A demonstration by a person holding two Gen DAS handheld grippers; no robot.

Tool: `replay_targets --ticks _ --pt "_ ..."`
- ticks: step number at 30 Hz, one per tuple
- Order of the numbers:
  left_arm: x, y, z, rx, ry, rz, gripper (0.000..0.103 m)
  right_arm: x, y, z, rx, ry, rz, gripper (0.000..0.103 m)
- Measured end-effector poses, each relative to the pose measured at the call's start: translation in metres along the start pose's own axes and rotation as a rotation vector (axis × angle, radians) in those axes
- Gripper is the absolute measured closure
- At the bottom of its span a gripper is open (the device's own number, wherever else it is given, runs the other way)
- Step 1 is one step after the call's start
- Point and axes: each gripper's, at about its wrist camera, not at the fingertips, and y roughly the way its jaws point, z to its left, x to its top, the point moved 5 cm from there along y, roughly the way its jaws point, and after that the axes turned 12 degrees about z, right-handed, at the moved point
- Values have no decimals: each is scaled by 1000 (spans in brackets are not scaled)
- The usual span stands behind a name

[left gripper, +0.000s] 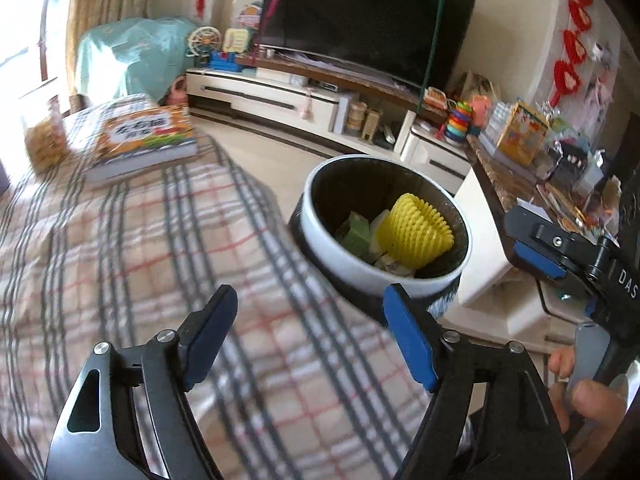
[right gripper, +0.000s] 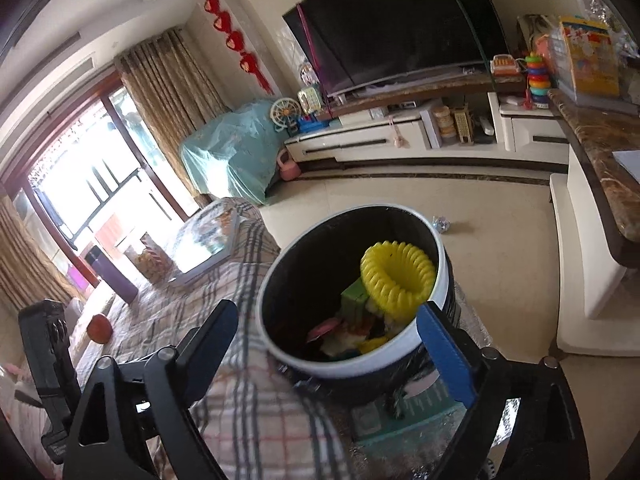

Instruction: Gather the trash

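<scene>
1. I see the trash bin point(right gripper: 352, 288) just ahead of my right gripper point(right gripper: 332, 344), already holding yellow foam netting point(right gripper: 396, 278) and scraps.
2. Both grippers, left gripper point(left gripper: 316, 340) included, are spread wide, carrying nothing.
3. A crumpled scrap point(right gripper: 441, 224) lies on the floor beyond the bin; likely that remains.

Yellow ribbed foam net point(right gripper: 397, 278) in white-rimmed black bin point(right gripper: 280, 344); beige, grey and red plaid cloth point(left gripper: 160, 240).

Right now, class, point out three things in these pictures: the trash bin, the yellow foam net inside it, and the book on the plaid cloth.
trash bin point(right gripper: 443, 272): right wrist view, on its white rim.
yellow foam net point(right gripper: 400, 300): right wrist view, on its ribbed side.
book point(left gripper: 146, 134): left wrist view, on its front cover.
</scene>
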Motion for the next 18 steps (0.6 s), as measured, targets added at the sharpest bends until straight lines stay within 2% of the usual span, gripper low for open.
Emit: replay_targets --ticks 6,11,16,18 --pt "-43 -27 24 9 -89 -28 21 -32 -20 13 -13 9 -65 3" --pt "-66 -49 32 62 -92 -83 20 -53 -29 25 -22 -13 -100 3" --pt "-84 -83 40 124 -109 -207 3 -64 -46 49 -65 -108 -181 3" --pt "-89 -94 41 154 -108 -256 0 -66 -56 59 -100 -148 -228 1"
